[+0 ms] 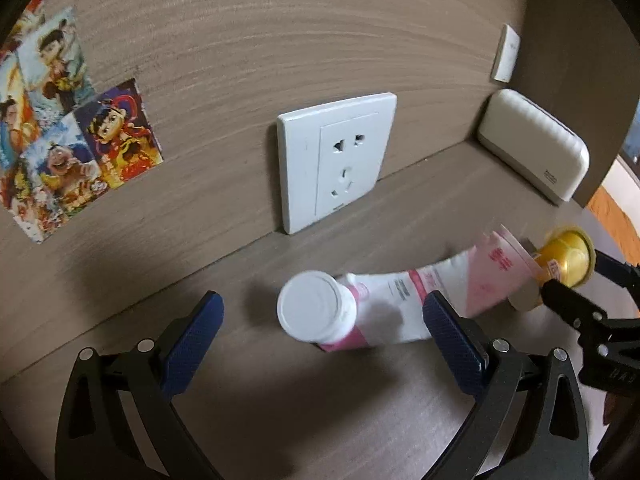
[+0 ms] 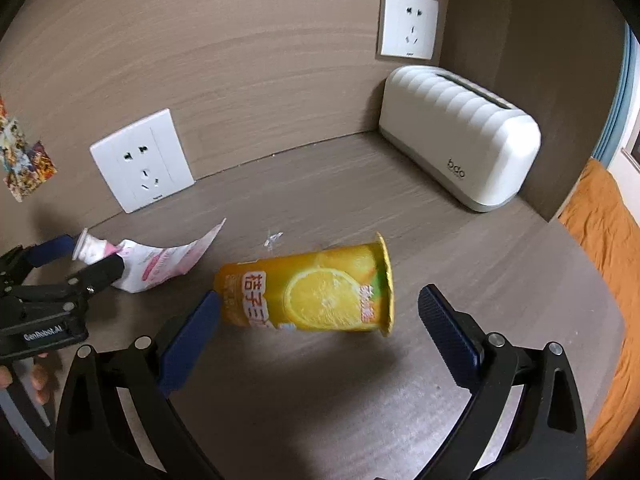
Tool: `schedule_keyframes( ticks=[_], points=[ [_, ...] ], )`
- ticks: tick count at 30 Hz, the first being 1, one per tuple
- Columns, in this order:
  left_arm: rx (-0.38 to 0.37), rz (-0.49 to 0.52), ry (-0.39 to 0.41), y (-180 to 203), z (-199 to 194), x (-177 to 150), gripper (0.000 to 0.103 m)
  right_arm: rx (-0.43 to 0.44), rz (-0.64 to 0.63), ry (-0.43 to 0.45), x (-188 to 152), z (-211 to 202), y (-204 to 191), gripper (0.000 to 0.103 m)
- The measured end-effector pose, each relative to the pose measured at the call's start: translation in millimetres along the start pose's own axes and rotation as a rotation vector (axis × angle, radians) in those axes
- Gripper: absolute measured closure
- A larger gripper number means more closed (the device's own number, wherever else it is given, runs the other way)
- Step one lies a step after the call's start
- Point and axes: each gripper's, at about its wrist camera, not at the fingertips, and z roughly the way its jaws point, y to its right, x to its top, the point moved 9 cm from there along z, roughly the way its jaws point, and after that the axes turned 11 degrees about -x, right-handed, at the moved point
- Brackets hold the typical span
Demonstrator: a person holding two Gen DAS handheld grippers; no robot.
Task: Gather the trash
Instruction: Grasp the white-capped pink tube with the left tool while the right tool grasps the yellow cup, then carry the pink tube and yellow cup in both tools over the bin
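A squeezed white and pink tube (image 1: 384,300) with a white cap lies on the wooden desk, cap towards me. My left gripper (image 1: 324,320) is open with the tube's cap end between its blue pads. A yellow orange-print cup (image 2: 316,290) lies on its side. My right gripper (image 2: 320,320) is open around it, the left pad close to the cup's base. The tube also shows in the right wrist view (image 2: 160,260), and the cup in the left wrist view (image 1: 564,260).
A white tissue box (image 2: 460,136) stands at the back right corner. Wall sockets (image 2: 142,160) sit on the wooden back panel, with cartoon stickers (image 1: 60,120) to the left. The desk edge is to the right, an orange cloth (image 2: 600,240) beyond it.
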Motion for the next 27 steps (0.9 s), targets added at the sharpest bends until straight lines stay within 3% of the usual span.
schedule_keyframes(
  ticks=[9, 10, 11, 12, 20, 27],
  points=[
    [-0.025, -0.034, -0.021, -4, 16, 2, 0.042, -0.003, -0.032, -0.005, 4, 15, -18, 0.005],
    [-0.025, -0.031, -0.019, -3, 17, 3, 0.052, 0.000, -0.036, -0.004, 4, 16, -20, 0.005],
    [-0.022, -0.031, -0.016, -3, 16, 3, 0.063, -0.003, -0.035, -0.001, 5, 17, -20, 0.014],
    [-0.033, -0.038, -0.013, -3, 15, 3, 0.067, -0.006, -0.031, 0.003, 6, 16, -20, 0.016],
    [-0.067, -0.066, 0.015, -4, -6, 0, 0.073, -0.001, -0.028, 0.034, 6, -9, -11, 0.016],
    [-0.080, -0.019, 0.042, 6, -37, -5, 0.073, 0.006, 0.019, 0.057, -1, -46, 7, 0.016]
  ],
)
